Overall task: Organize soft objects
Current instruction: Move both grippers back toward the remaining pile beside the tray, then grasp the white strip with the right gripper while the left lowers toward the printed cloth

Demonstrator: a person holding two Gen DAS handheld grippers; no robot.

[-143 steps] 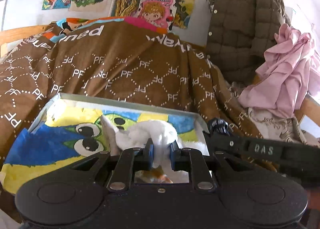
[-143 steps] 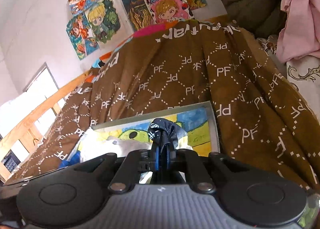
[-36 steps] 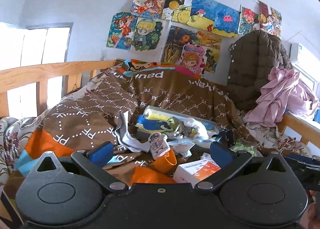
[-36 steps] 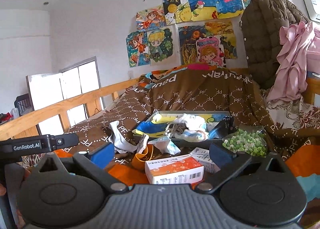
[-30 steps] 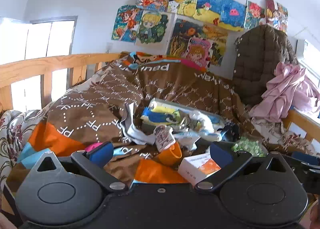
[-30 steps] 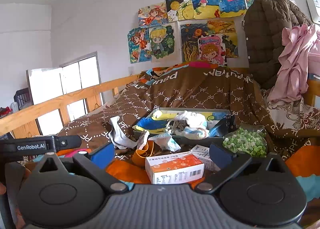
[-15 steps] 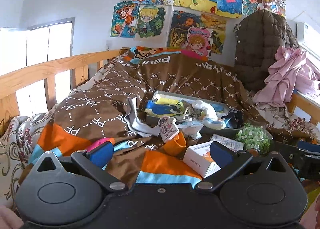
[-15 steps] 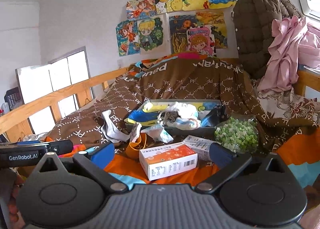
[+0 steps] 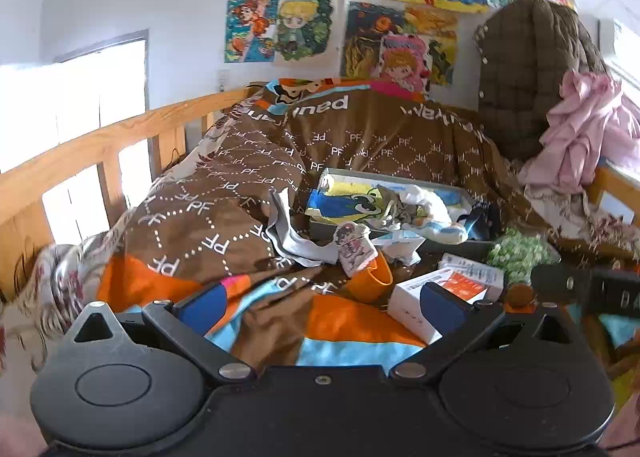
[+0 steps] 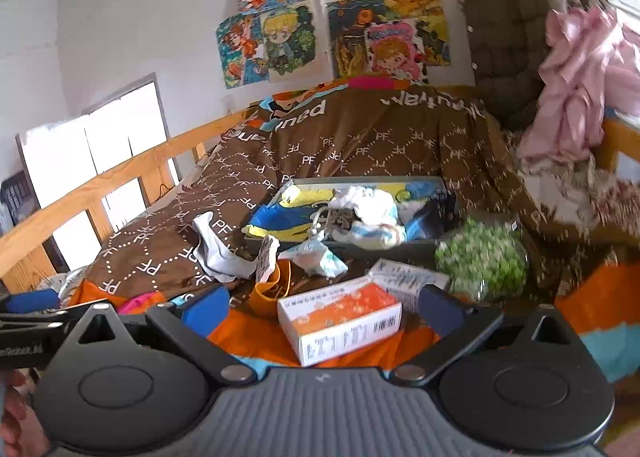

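Right wrist view: right gripper [image 10: 320,307] spread wide, empty. White cloth [image 10: 218,253] lies centre-left on bed, left of tray [image 10: 360,181]. Left gripper [image 9: 322,307], also agape w/ nothing held, prob nearer.

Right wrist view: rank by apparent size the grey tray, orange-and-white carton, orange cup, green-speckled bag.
Largest to smallest, as they look:
1. Grey rectangular tray lined with a cartoon print
2. Orange-and-white cardboard carton and green-speckled plastic bag: too close to rank, and the carton sits nearer the camera
3. Orange plastic cup, partly hidden
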